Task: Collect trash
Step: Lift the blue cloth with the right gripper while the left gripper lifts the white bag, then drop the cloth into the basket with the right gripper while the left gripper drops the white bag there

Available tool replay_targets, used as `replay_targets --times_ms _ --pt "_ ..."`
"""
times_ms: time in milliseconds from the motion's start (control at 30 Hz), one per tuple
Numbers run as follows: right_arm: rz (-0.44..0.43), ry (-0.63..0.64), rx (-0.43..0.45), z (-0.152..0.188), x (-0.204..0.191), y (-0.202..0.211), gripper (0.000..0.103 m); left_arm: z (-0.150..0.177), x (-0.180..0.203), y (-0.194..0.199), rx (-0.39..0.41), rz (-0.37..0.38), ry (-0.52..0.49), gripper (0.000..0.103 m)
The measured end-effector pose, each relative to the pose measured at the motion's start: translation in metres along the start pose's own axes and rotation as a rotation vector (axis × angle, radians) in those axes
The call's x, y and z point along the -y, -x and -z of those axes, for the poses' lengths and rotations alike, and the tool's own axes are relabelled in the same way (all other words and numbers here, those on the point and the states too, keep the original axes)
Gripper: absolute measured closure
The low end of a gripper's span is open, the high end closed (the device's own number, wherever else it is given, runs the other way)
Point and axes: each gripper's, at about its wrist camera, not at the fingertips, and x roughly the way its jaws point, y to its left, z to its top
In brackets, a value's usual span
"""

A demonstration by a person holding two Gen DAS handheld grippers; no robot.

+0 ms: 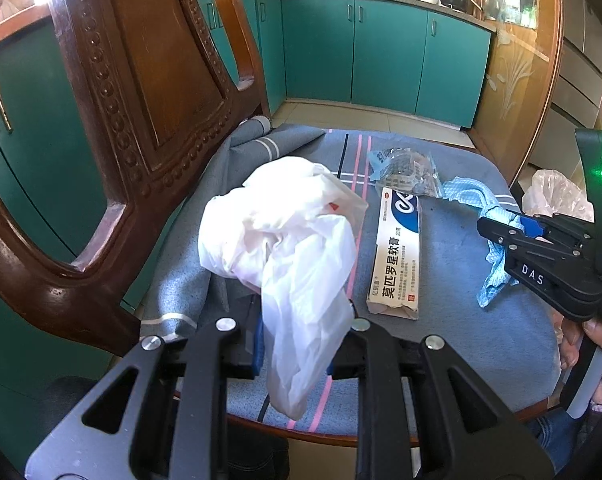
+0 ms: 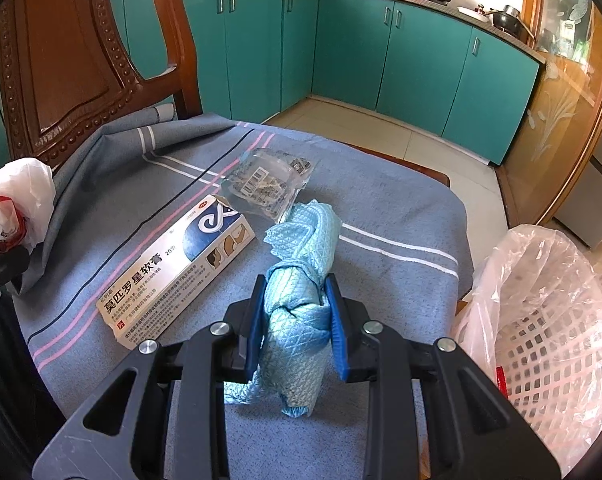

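Your left fingers (image 1: pixel 297 360) clench white bag (image 1: pixel 285 240); your right fingers (image 2: pixel 297 328) grasp blue cloth (image 2: pixel 301 300); box (image 2: pixel 173 268), wrapper (image 2: pixel 269 184) between, on chair cushion (image 2: pixel 381 208).

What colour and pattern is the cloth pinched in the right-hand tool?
Light blue cloth, with a quilted diamond weave; the right wrist view shows it best.

A crumpled white plastic bag (image 1: pixel 285 248) and knotted light-blue cloth (image 2: pixel 301 300) hang lifted, while a long ointment box (image 2: pixel 177 268) and clear wrapper (image 2: pixel 269 184) lie flat together on the chair's blue towel (image 2: pixel 381 216).
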Motion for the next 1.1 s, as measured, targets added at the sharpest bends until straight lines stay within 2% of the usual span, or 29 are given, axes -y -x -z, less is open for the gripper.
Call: replay_targets --times_ms 433,567,833,967,1100 --pt "-0.007 -0.012 0.021 -0.001 0.003 0.004 0.074 -0.002 -0.003 0.004 0.005 -0.004 0.008 0.080" --pt "-0.016 -0.034 0.065 -0.004 0.009 0.020 0.074 -0.003 -0.004 0.008 0.015 -0.003 0.009 0.080" --pt "-0.049 -0.125 0.216 -0.009 0.042 0.070 0.074 -0.005 0.000 0.015 0.029 0.018 0.001 0.080" --pt "-0.058 -0.180 0.231 -0.007 0.062 0.077 0.074 -0.003 0.007 0.012 0.016 0.035 -0.017 0.080" --pt "-0.015 -0.207 0.252 -0.004 0.078 0.085 0.074 -0.004 0.011 0.011 0.011 0.050 -0.027 0.080"
